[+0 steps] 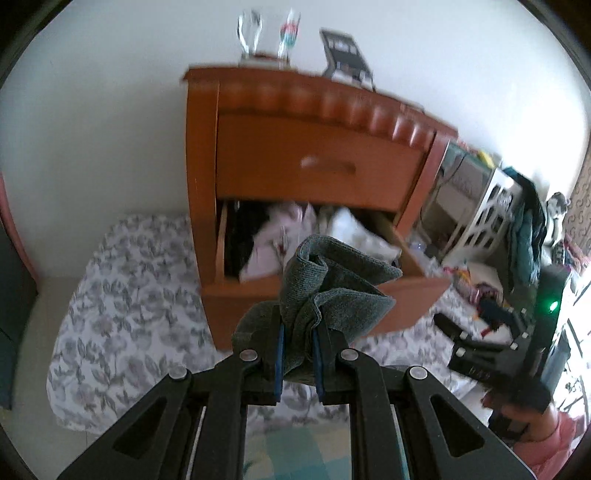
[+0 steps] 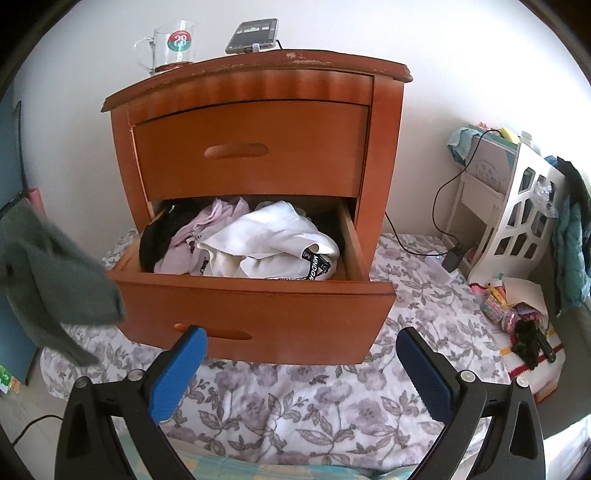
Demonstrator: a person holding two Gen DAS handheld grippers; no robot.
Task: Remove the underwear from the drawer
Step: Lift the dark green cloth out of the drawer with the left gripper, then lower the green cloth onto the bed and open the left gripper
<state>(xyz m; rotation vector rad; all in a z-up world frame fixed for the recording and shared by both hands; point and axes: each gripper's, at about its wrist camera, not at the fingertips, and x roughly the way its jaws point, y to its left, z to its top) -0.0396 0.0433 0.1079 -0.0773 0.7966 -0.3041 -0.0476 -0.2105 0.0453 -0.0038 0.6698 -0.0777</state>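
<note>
Left wrist view: left gripper (image 1: 298,343) has its fingers (image 1: 277,354) clamped on a grey-green knit underwear piece (image 1: 332,288). The fabric is bunched between the blue pads and stands up above the fingertips in a loose fold, clear of the drawer and in front of it. Behind it is the orange wooden nightstand (image 1: 295,110), upper drawer (image 1: 317,166) closed, lower drawer (image 1: 413,284) pulled out. The drawer holds a black garment on the left and pale pink and white clothes beside it. The nightstand sits on a floral bedspread (image 1: 122,314). The frame is blurred. The right gripper's black body (image 1: 502,365) is at lower right, with a hand in a pink sleeve (image 1: 554,435) under it. A white cut-out rack (image 1: 491,210) is at right, with dark teal clothes hung on it.

Right wrist view: right gripper (image 2: 301,365) has its fingers (image 2: 177,376) spread wide with nothing between them, over the floral bedspread (image 2: 295,413) in front of the lower drawer (image 2: 258,314). The drawer is open and holds a black garment (image 2: 155,240), a pale pink garment (image 2: 207,225) and a white garment (image 2: 273,240) with a black printed band. The grey-green underwear piece (image 2: 48,280) hangs blurred at the left edge, outside the drawer and overlapping its front left corner in the picture. On top of the nightstand (image 2: 258,81) are a glass mug (image 2: 170,46) with a round red-green logo and a phone (image 2: 255,35) propped on a stand. A black cable (image 2: 439,206) runs down to a plug by the white rack (image 2: 517,229).
</note>
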